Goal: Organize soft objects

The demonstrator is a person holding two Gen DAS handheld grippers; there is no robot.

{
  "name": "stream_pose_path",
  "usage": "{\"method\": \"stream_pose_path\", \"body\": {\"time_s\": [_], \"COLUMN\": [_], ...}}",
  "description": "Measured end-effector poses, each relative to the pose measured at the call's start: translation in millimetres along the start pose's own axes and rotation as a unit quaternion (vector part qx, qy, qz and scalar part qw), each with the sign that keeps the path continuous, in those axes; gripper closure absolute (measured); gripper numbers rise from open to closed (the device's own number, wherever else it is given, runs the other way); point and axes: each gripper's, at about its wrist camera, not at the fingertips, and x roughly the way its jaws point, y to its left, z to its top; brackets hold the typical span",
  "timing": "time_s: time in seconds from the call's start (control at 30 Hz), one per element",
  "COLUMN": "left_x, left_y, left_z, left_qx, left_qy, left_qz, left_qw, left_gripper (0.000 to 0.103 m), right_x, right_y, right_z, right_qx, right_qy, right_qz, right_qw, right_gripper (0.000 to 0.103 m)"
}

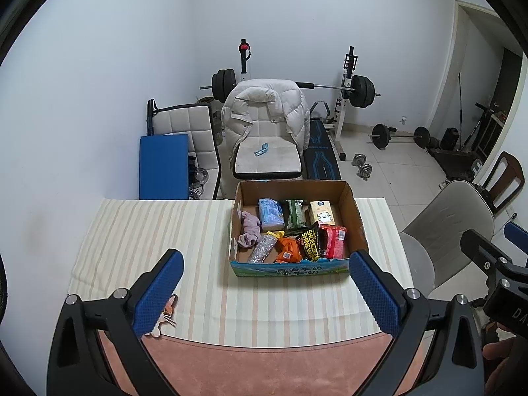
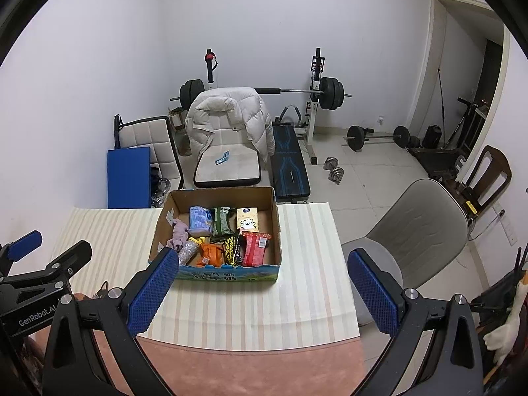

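Table (image 1: 280, 363), pinkish top, with a striped cloth (image 1: 148, 231) laid over its far part. Box (image 1: 356, 217), open cardboard, printed blue-green front, standing on the cloth toward its far right side. Contents, back row left to right: blue pack (image 1: 271, 210), green pack (image 1: 297, 213), cream carton (image 1: 322, 212) with a bear print. Front row left to right: mauve cloth (image 1: 249, 231) bunched against the left wall, glitter tube (image 1: 263, 248) lying slantwise, orange pouch (image 1: 287, 250) with a yellow scrap (image 1: 275, 233) just behind it, black packet (image 1: 309, 242) tilted on edge, red packet (image 1: 334, 241). Left gripper (image 1: 265, 262): blue pads spread wide, nothing between them, held above the near cloth just short of the box front. Right gripper (image 2: 262, 260): pads likewise wide apart and empty, its left pad overlapping the box's near left corner in view, contact not determinable. Small printed card (image 1: 168, 310) at the cloth's near left edge, partly hidden by the left pad. Beyond the table: chair (image 1: 267, 158) draped with a white jacket (image 1: 264, 105), barbell (image 1: 359, 89) on a rack, grey chair (image 2: 419, 231) at right.
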Motion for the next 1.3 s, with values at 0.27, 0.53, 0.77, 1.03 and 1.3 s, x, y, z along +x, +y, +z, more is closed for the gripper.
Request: {"method": "stream_pose_path", "body": {"time_s": [0.27, 0.53, 0.77, 1.03, 1.3], "left_x": [-1.7, -1.6, -2.9, -2.0, -1.8], "left_y": [1.6, 0.1, -2.7, -2.6, -2.5], "left_z": [2.5, 5.8, 5.0, 5.6, 6.6], "left_qx": [-0.001, 0.001, 0.002, 0.002, 0.001], "left_qy": [-0.001, -0.002, -0.006, -0.007, -0.011], "left_qz": [-0.004, -0.008, -0.011, -0.012, -0.011], "left_qw": [1.0, 1.0, 0.9999, 0.9999, 0.9999], "left_gripper": [0.0, 0.0, 0.0, 0.0, 0.0], "right_x": [-1.0, -0.6, -3.0, -2.0, -2.4], "right_y": [-0.4, -0.1, -1.5, -1.6, -1.4], "right_z": [-1.2, -1.8, -1.3, -1.5, -2.1], "right_qx": [0.002, 0.002, 0.004, 0.005, 0.006], "right_qy": [-0.001, -0.001, -0.001, -0.001, -0.002], "right_qz": [-0.002, -0.002, 0.0, 0.001, -0.001], "right_qw": [1.0, 1.0, 1.0, 1.0, 1.0], "right_gripper": [0.0, 0.0, 0.0, 0.0, 0.0]}}
